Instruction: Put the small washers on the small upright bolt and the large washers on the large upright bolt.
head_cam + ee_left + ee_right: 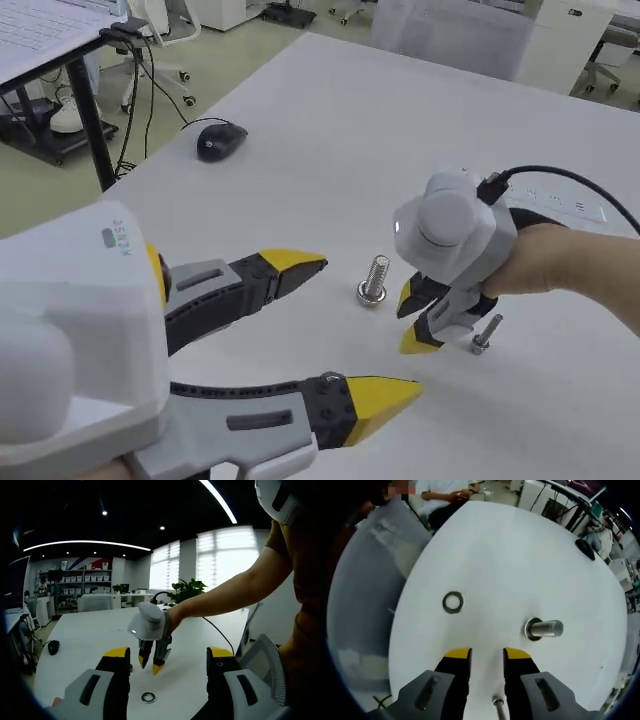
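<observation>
We are seeing a washer lying flat on the white table, between the wide-gaping, empty jaws of the left gripper (its side label is too blurred to read). The right gripper is hovering with jaws slightly parted and empty, just beside the small bolt and near the large bolt.
</observation>
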Motion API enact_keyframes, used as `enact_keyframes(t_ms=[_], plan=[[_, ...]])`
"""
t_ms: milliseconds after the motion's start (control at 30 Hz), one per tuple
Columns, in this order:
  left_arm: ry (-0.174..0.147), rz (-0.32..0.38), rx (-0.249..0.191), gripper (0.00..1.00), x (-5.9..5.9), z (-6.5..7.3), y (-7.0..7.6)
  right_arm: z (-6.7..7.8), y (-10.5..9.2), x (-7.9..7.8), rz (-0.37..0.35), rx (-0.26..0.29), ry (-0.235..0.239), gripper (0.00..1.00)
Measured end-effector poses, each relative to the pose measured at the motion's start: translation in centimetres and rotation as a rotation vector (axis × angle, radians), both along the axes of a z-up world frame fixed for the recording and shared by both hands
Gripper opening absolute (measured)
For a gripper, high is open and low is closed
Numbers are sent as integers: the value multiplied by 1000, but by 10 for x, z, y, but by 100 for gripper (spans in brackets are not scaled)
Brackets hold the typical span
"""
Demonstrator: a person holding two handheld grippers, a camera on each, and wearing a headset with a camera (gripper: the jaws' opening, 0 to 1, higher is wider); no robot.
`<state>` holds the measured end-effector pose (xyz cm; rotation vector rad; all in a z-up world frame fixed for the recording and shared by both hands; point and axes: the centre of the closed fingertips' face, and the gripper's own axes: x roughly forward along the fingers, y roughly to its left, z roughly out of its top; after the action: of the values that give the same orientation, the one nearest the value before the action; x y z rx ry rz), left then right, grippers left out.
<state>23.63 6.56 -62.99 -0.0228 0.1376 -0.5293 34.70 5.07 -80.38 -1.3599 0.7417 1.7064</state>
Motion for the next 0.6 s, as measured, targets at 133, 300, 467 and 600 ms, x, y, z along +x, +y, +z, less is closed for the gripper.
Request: enact_keyframes(t_ms=[133,300,467,600], plan=[[-1,-2,6,61,-2,0,-2,-3,0,-12,16,-1,11,26],[1,-3,13,61,-5,1,-4,-2,3,-25,54,7,14,26],[-7,1,12,61,-6,5,-5,-4,13,-36,77,25,28,26],[-10,8,10,61,-8,7,-3,-9,17,-41,100,14,25,26]])
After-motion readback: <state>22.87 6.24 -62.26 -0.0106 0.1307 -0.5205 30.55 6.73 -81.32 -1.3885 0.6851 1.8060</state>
